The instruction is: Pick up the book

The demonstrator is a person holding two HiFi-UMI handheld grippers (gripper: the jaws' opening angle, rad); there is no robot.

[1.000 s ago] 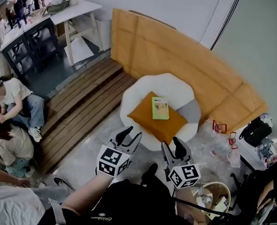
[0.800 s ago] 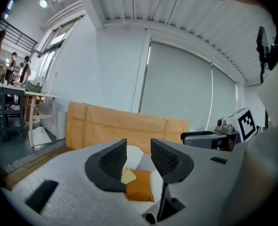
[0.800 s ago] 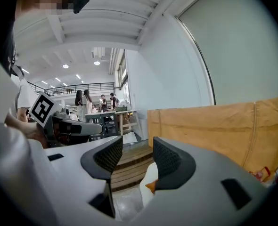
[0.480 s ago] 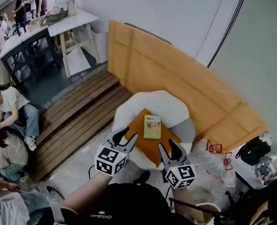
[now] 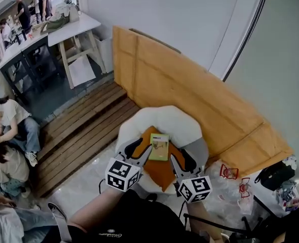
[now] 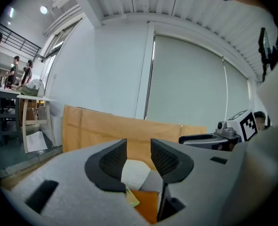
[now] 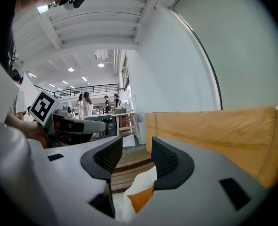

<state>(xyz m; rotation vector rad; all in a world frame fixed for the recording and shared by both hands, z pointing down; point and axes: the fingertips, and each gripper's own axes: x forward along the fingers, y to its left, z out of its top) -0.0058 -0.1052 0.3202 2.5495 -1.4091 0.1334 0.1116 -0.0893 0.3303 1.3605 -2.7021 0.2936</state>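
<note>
A thin green book [image 5: 159, 147] lies flat on an orange cushion [image 5: 162, 170] on a round white seat [image 5: 162, 118]. In the head view my left gripper [image 5: 139, 147] hangs just left of the book and my right gripper [image 5: 180, 159] just right of it, both over the seat's near edge. Neither touches the book. Each stands open with nothing between its jaws. The left gripper view shows a corner of the book [image 6: 132, 199] and the cushion [image 6: 146, 207] low beneath my left gripper [image 6: 139, 155]. The right gripper view shows the cushion's corner [image 7: 139, 199] below my right gripper [image 7: 136, 157].
A tall plywood board [image 5: 190, 92] leans on the wall behind the seat. Wooden planks [image 5: 78, 133] cover the floor to the left, with people seated beside them [image 5: 10, 130]. Tables [image 5: 43, 39] stand at the far left. Bags and clutter [image 5: 273, 178] sit at the right.
Both grippers have moved forward together to the seat. The book, earlier well ahead of them, now lies between their tips in the head view. The jaws have not changed.
</note>
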